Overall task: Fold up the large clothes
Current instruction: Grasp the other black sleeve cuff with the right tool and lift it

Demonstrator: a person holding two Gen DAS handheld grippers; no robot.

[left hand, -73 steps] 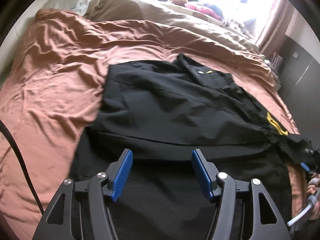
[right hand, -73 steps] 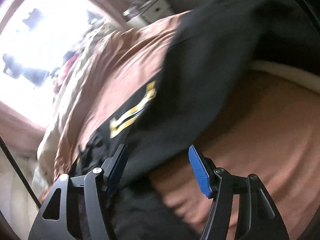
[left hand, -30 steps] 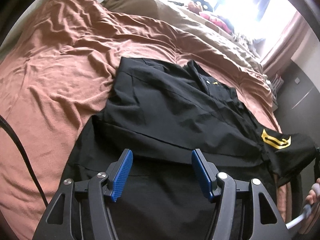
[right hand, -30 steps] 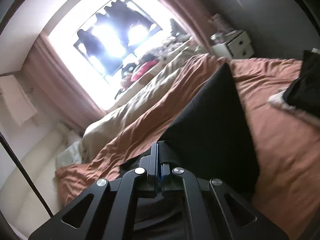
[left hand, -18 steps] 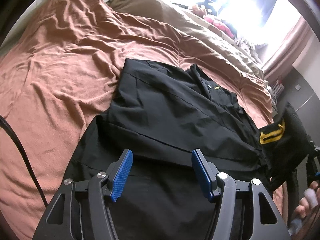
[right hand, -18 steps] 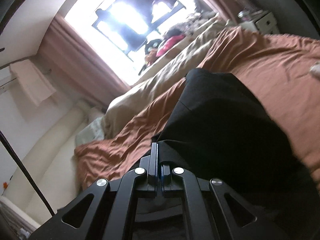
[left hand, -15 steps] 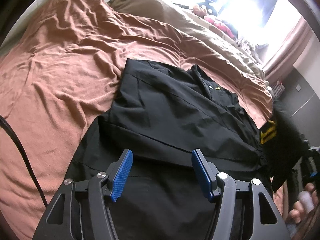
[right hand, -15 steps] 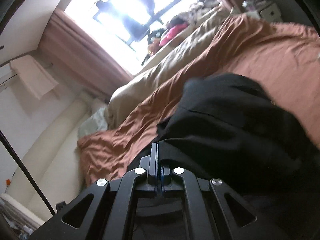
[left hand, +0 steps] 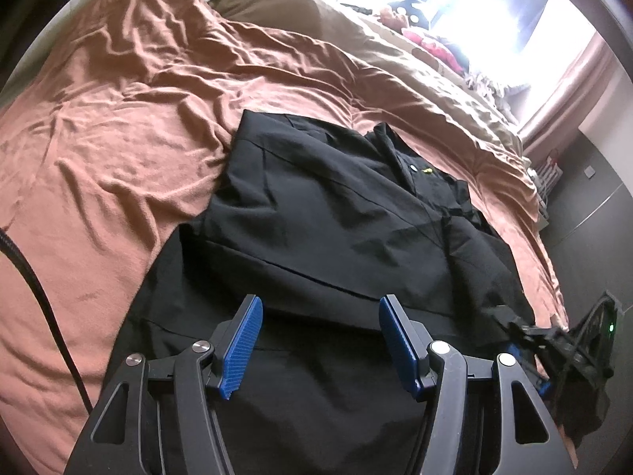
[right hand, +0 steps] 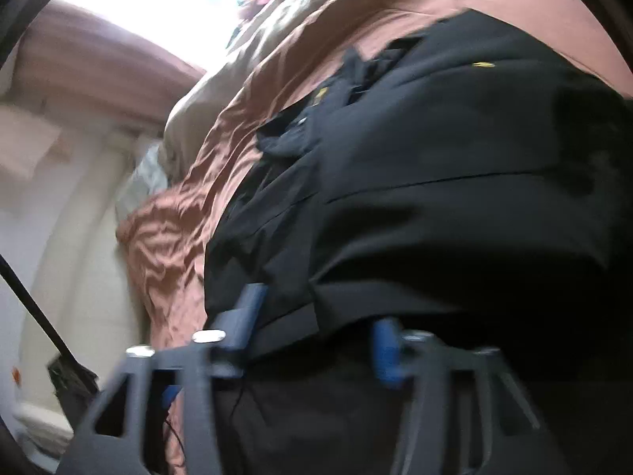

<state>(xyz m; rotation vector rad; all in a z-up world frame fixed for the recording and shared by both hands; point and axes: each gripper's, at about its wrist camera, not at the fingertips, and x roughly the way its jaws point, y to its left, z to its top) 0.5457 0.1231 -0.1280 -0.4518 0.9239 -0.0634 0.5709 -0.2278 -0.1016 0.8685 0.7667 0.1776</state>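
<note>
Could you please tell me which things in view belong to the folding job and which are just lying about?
Job:
black shirt
left gripper, open
right gripper, jaws just opened, cloth loose between them

Lying about:
terracotta blanket
beige duvet
soft toys by the window

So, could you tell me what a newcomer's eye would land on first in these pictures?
Probably the black garment, spread partly folded across the rumpled rust-coloured bedspread in the middle of the left wrist view. Next, the left tool hovering open above its near edge, blue pads apart. Behind, the bright window glares at top right.
</note>
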